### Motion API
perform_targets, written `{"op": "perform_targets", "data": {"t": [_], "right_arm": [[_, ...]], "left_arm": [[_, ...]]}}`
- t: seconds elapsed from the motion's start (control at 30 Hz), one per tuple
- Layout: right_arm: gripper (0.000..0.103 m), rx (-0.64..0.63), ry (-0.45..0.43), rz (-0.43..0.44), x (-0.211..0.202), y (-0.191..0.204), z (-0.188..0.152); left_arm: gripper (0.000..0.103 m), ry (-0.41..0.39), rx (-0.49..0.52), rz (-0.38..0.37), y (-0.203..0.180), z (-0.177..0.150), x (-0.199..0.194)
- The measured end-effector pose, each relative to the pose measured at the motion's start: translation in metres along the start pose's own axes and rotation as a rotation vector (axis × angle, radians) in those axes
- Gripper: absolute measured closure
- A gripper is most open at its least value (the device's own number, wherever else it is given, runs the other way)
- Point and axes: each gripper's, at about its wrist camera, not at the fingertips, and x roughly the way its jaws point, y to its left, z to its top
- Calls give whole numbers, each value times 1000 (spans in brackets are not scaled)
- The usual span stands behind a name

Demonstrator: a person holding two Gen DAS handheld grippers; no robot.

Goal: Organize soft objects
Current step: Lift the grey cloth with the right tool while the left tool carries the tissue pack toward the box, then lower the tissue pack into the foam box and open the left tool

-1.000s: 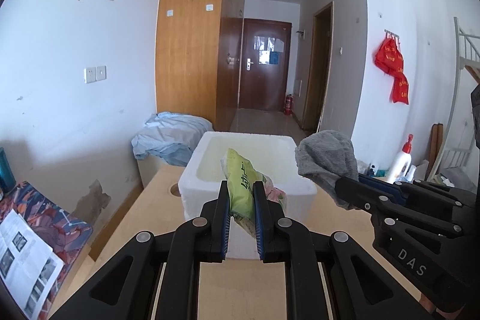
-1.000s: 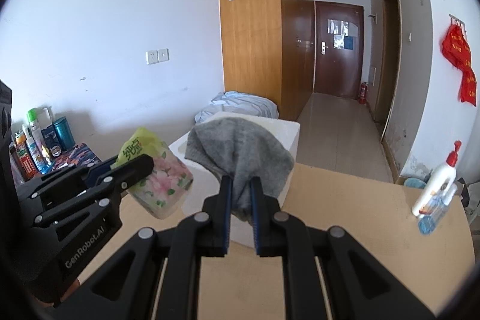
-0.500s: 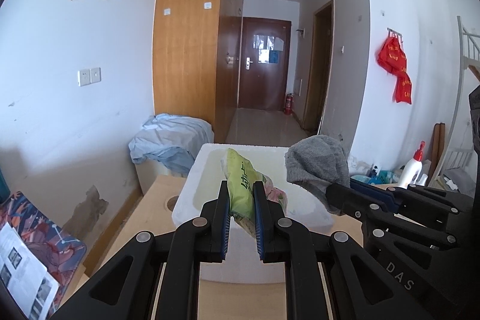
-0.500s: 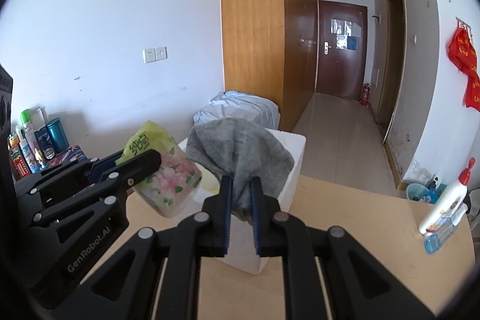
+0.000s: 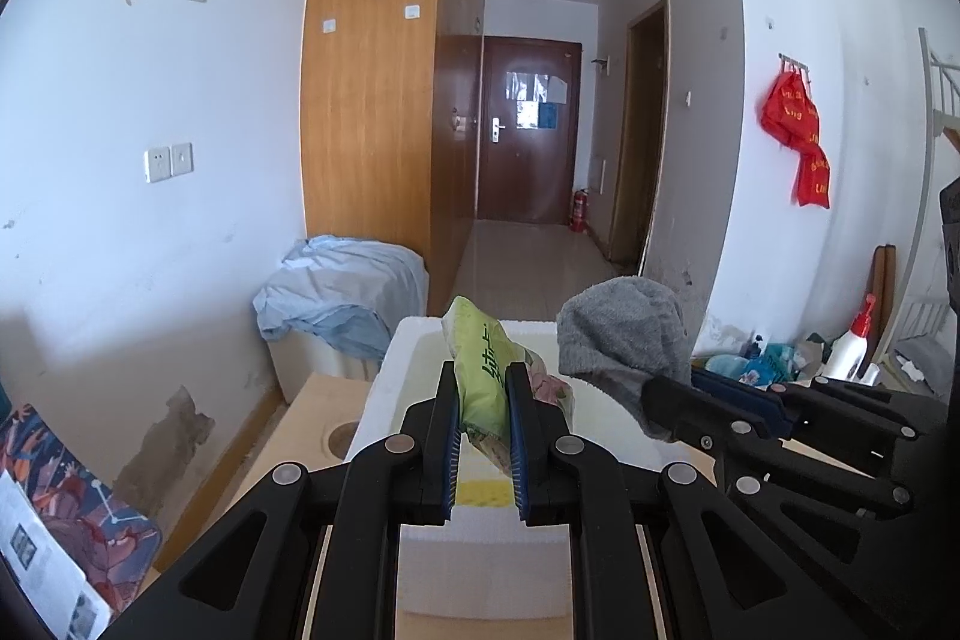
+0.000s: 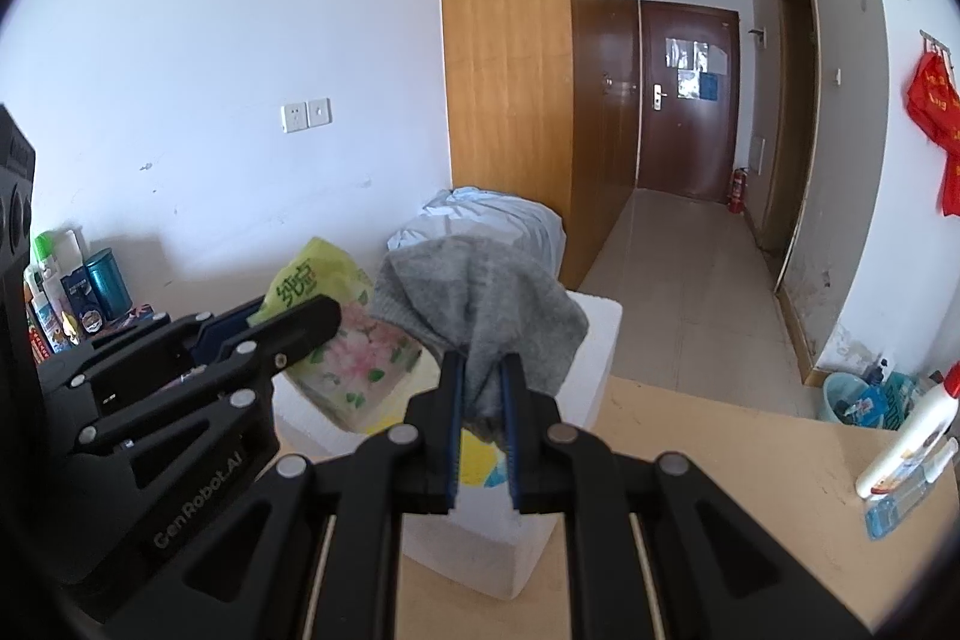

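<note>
My left gripper is shut on a green and floral tissue pack, held above the open white foam box. The pack also shows in the right wrist view. My right gripper is shut on a grey cloth, held over the box's right side. The cloth shows in the left wrist view, with the right gripper beside mine. Something yellow lies inside the box.
The box stands on a light wooden table. A white pump bottle stands at the table's right edge. Bottles and cans stand at the left. A blue-covered pile sits behind the table. A patterned cushion lies left.
Both grippers have moved forward over the foam box with their loads; the box now lies closer and lower in both views. Both grips are unchanged.
</note>
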Motion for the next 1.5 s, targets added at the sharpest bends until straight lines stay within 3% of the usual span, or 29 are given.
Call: {"op": "perform_targets", "data": {"t": [0.8,0.97,1.03,1.07,1.4,1.5], "right_arm": [[88,23,7,-22,20,-5,14],[88,21,8,-23,21,-6,13],[88,24,7,-24,21,-7,13],[88,25,7,-23,21,-7,13],[88,27,4,-23,21,-9,13],[88,26,8,-19,22,-8,12]], "left_arm": [[87,46,5,28,-2,-4,39],[72,23,7,50,-1,-2,36],[36,26,6,59,-1,-3,36],[31,20,1,57,0,-3,35],[23,7,13,93,2,-5,26],[17,9,-1,98,9,-6,16]]}}
